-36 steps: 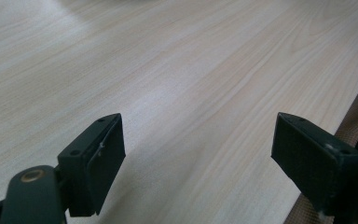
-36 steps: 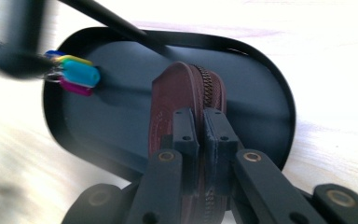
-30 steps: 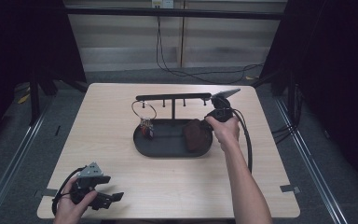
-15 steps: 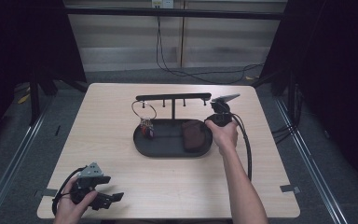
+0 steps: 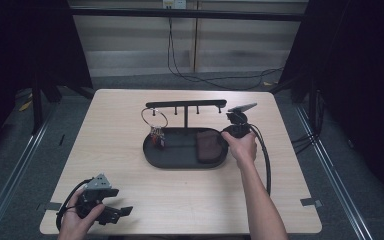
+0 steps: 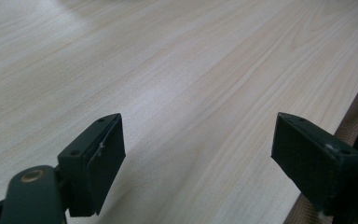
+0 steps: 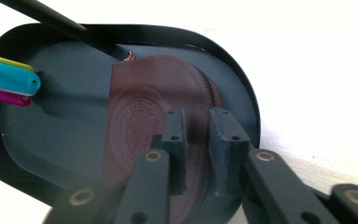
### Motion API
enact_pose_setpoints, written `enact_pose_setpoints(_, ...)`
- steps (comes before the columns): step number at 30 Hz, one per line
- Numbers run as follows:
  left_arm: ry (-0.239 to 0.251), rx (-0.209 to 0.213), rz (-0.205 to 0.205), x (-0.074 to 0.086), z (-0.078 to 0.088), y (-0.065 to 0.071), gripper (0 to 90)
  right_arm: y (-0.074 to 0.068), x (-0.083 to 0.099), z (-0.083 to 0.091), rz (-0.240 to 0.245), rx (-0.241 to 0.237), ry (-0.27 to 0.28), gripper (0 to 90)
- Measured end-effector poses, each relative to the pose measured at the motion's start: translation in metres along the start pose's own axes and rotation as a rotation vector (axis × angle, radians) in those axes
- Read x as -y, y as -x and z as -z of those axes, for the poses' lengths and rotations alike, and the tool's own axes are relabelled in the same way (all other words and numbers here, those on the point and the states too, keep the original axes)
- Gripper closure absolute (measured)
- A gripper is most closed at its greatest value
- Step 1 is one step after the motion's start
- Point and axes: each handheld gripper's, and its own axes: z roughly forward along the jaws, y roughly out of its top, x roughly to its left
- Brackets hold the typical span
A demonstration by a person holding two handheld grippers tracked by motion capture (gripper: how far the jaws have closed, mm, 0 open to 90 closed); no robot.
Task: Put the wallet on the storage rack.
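The right gripper [image 7: 197,135] hangs over the pouch [image 7: 158,126] at the tray's [image 5: 152,155] right end, jaws nearly together, gripping nothing. It should spread them first, then clamp the pouch's edge. The left gripper [image 5: 111,212] rests wide apart.

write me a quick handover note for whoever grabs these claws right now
Right claw: over the black tray, jaws nearly closed around the edge of the brown leather pouch; whether they grip it is unclear.
Left claw: open, idle over bare table at the near left corner.
Key ring with coloured tags hangs from the rack at the tray's left end.
Done: pouch reached, lying in the tray.
Left: confirm grip, then move the pouch.
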Motion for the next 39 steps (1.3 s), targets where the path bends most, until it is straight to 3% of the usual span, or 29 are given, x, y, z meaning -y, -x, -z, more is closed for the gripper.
enact_pose_setpoints(7, -0.004, 0.005, 0.008, 0.0, -0.001, -0.001, 17.1, 0.0, 0.0, 0.004, 0.017, 0.001, 0.012, 71.2)
enact_pose_setpoints(13, -0.006, 0.005, 0.007, -0.001, -0.002, -0.001, 17.1, -0.005, 0.001, 0.014, 0.072, 0.036, 0.036, 54.1)
enact_pose_setpoints(20, -0.001, 0.003, 0.007, -0.001, -0.002, -0.001, 17.1, -0.01, 0.006, 0.031, 0.144, 0.06, 0.096, 41.3)
enact_pose_setpoints(26, 0.026, 0.002, 0.024, 0.0, 0.001, -0.002, 17.2, -0.008, 0.021, 0.038, 0.175, 0.018, 0.155, 34.5)
enact_pose_setpoints(30, 0.048, 0.029, 0.036, 0.001, 0.003, -0.002, 17.1, -0.01, 0.03, 0.044, 0.2, -0.019, 0.177, 29.6)
enact_pose_setpoints(39, 0.056, 0.018, 0.051, 0.002, 0.005, -0.003, 17.1, -0.014, 0.053, 0.06, 0.256, -0.014, 0.224, 21.7)
